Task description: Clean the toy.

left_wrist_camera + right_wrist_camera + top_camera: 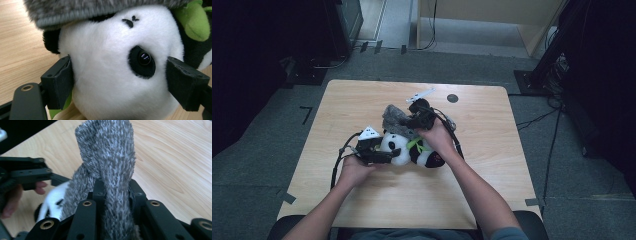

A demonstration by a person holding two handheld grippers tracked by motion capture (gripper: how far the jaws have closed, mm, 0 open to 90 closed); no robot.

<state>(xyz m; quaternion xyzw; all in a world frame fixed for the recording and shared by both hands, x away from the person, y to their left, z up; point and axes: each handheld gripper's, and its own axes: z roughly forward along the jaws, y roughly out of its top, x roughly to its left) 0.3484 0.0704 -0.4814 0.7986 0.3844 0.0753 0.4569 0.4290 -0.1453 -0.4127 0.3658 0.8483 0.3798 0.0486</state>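
Right gripper pinching grey fuzzy hat — jaws closed on fabric, white plush beneath, wooden table behind

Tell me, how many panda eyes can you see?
1 in the left gripper view: a shiny black eye on the panda's white face, nearer the left gripper's right-hand jaw. A second may be hidden.

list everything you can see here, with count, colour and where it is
panda plush: 1, white and black with green trim, table centre, head between the left tool's jaws
fuzzy hat: 1, grey, over the panda's head, pinched by the right tool
table: 1, light wood, middle of the room
round mark: 1, dark, far side of the table
left tool: 1, black, clamping the panda's head
right tool: 1, black, gripping the hat
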